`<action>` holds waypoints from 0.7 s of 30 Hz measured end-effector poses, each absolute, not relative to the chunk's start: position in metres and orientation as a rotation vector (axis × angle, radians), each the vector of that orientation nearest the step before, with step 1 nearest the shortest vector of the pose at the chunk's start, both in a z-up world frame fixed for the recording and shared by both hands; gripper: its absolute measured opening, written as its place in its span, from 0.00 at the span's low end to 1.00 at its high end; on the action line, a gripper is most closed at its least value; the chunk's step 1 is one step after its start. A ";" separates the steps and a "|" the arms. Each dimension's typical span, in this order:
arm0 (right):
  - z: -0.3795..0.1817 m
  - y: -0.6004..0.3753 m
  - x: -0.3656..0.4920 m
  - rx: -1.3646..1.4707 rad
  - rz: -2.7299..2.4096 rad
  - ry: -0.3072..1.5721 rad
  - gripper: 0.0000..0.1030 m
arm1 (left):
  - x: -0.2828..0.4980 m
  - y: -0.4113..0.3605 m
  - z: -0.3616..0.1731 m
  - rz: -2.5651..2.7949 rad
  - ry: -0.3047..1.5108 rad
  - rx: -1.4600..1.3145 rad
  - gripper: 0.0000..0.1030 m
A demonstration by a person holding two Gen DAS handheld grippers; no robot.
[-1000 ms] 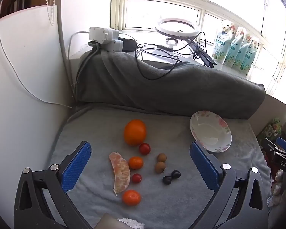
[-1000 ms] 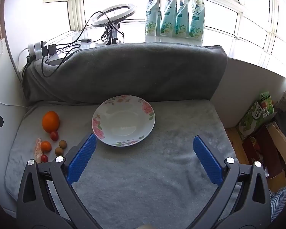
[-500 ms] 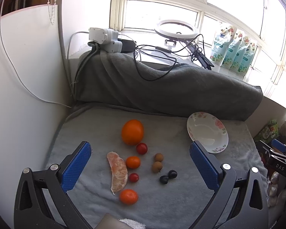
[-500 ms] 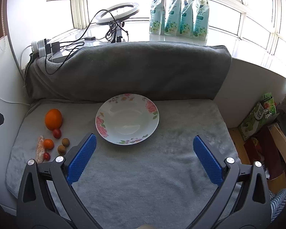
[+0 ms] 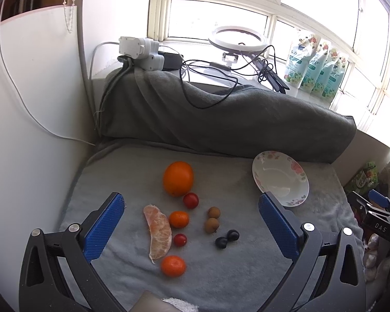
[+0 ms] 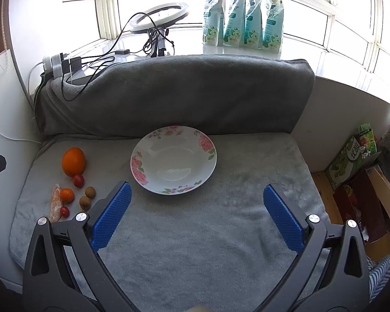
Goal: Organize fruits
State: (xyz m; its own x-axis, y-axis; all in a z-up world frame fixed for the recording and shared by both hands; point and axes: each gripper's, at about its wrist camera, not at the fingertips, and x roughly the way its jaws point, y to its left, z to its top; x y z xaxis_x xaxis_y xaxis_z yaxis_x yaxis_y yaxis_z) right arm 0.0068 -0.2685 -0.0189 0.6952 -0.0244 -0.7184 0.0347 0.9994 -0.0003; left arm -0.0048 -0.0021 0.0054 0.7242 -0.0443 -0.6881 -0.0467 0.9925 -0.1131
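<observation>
Now, fruit waiting beside an empty flowered white plate (image 6: 173,140).
Both blue-padded grippers, left gripper (image 5: 191,223) and right gripper (image 6: 196,209), gape wide, holding nothing, above the grey blanket (image 6: 195,247).

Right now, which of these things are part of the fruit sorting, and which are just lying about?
Part of the job: large orange, peeled segment, cherry tomatoes, brown fruits, dark berries, flowered plate.

Lying about: ring light, refill pouches, cables.
</observation>
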 end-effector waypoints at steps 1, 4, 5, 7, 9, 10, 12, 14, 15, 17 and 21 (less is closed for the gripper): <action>-0.020 -0.270 0.007 0.012 -0.033 0.800 1.00 | -0.005 -0.002 0.005 0.001 0.761 -0.125 0.99; -0.020 -0.269 0.007 0.015 -0.031 0.802 1.00 | -0.005 -0.002 0.005 0.001 0.761 -0.127 0.99; -0.021 -0.268 0.006 0.014 -0.030 0.803 1.00 | -0.004 -0.002 0.006 0.000 0.761 -0.127 0.99; -0.021 -0.267 0.006 0.012 -0.028 0.805 1.00 | -0.005 -0.002 0.005 0.001 0.761 -0.128 0.99; -0.022 -0.265 0.006 0.010 -0.026 0.806 1.00 | -0.005 -0.002 0.005 0.002 0.761 -0.128 0.99; -0.022 -0.264 0.006 0.010 -0.026 0.805 1.00 | -0.005 -0.002 0.005 0.003 0.762 -0.128 0.99; -0.021 -0.268 0.009 0.015 -0.028 0.807 1.00 | -0.004 -0.002 0.005 0.002 0.763 -0.128 0.99; -0.021 -0.268 0.009 0.015 -0.028 0.808 1.00 | -0.004 -0.002 0.005 0.003 0.763 -0.128 0.99; -0.021 -0.267 0.008 0.015 -0.027 0.809 1.00 | -0.004 -0.002 0.005 0.004 0.764 -0.127 0.99; -0.022 -0.264 0.006 0.015 -0.024 0.812 1.00 | -0.004 -0.002 0.004 0.005 0.765 -0.126 0.99; -0.022 -0.265 0.014 0.018 -0.019 0.824 1.00 | -0.004 -0.002 0.002 0.005 0.768 -0.126 0.99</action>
